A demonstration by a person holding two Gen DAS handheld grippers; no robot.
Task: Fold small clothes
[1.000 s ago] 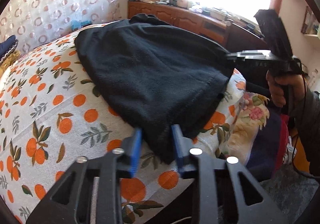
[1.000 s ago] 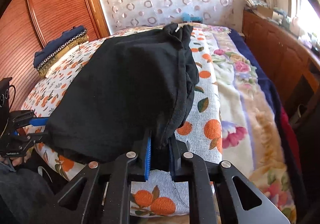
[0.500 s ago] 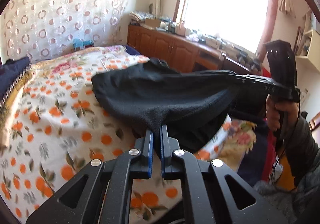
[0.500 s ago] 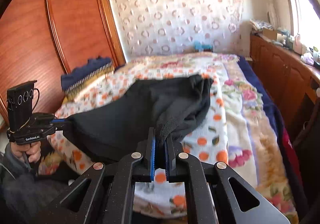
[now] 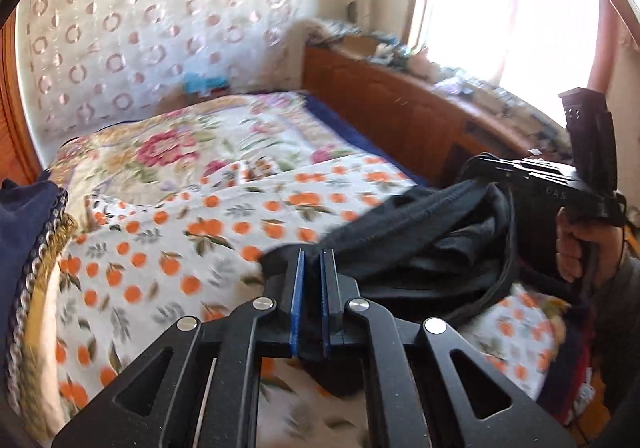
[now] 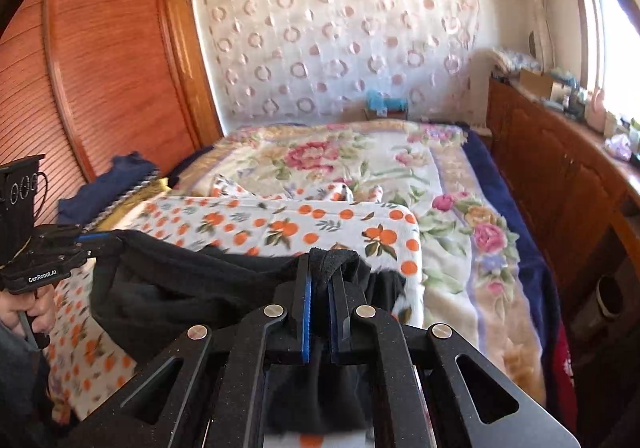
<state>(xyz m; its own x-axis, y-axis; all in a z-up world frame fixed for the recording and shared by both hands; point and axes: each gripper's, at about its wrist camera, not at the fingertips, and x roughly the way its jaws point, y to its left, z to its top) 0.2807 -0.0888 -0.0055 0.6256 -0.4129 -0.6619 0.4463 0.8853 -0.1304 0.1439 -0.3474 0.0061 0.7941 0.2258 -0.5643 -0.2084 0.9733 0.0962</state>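
Over the near edge of the bed [image 6: 452, 183], we're holding the soft black fleece garment [image 6: 188, 280] strung between both claws, sagging in the middle above the orange-print white sheet [image 6: 280, 224]. Our left claw [image 5: 311, 268] is pinched tight on one bunched edge, and our right claw [image 6: 318, 288] is clamped on a thick hemmed corner. Biggest risk, we're guessing: the fabric's bunching into folds near the right side, so laying it down like this could trap wrinkles and give a lopsided fold. The fuzzy knit could also creep out of the narrow blue pads [image 5: 297, 300] if we're tugging too hard. It's limp, matte and heavy-looking, and the floral blanket [image 6: 400, 159] underneath looks plush and grabby.
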